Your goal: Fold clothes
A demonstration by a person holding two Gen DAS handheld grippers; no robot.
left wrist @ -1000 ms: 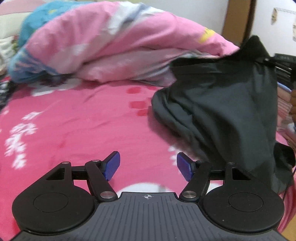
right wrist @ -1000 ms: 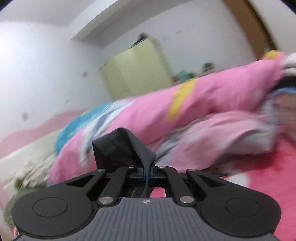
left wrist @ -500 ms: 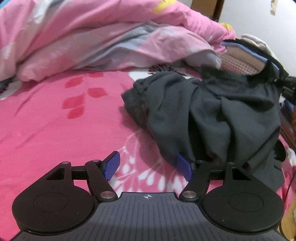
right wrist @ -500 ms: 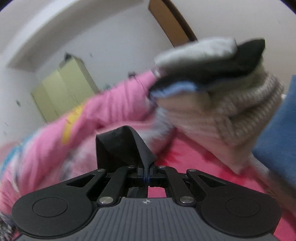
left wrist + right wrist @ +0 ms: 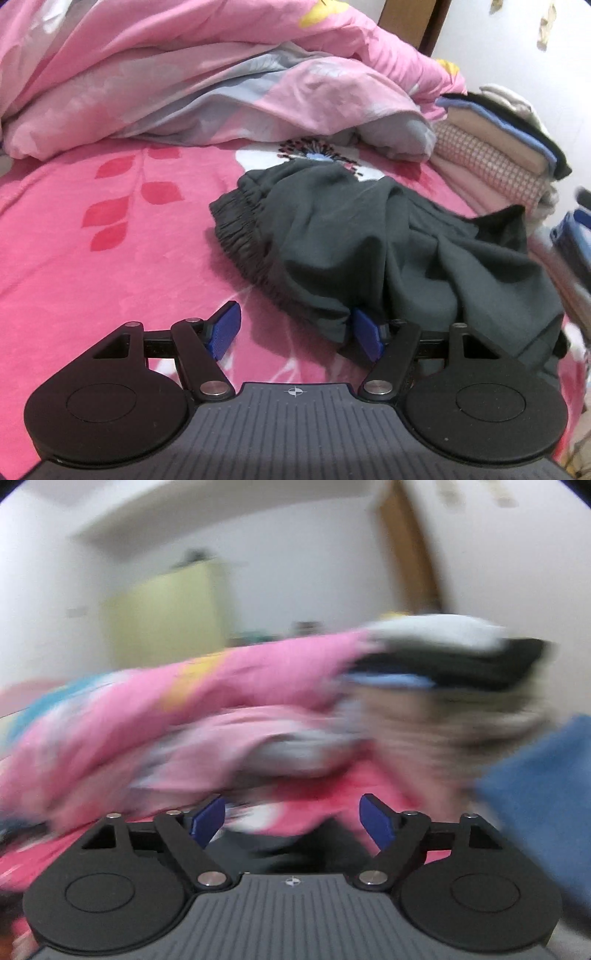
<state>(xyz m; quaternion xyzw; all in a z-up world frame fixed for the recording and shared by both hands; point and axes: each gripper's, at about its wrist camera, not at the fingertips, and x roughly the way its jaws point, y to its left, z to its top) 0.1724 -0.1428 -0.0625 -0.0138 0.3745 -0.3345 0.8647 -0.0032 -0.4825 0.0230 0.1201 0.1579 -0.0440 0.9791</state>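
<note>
On the pink floral bed (image 5: pixel 110 266), the left gripper (image 5: pixel 293 334) hovers with fingers spread, grasping nothing, its right fingertip just at the near hem of the crumpled dark grey shorts (image 5: pixel 369 240). Far right sits a stack of folded clothes (image 5: pixel 498 155). The right gripper (image 5: pixel 291 818) is opening, nothing between its fingers.
</note>
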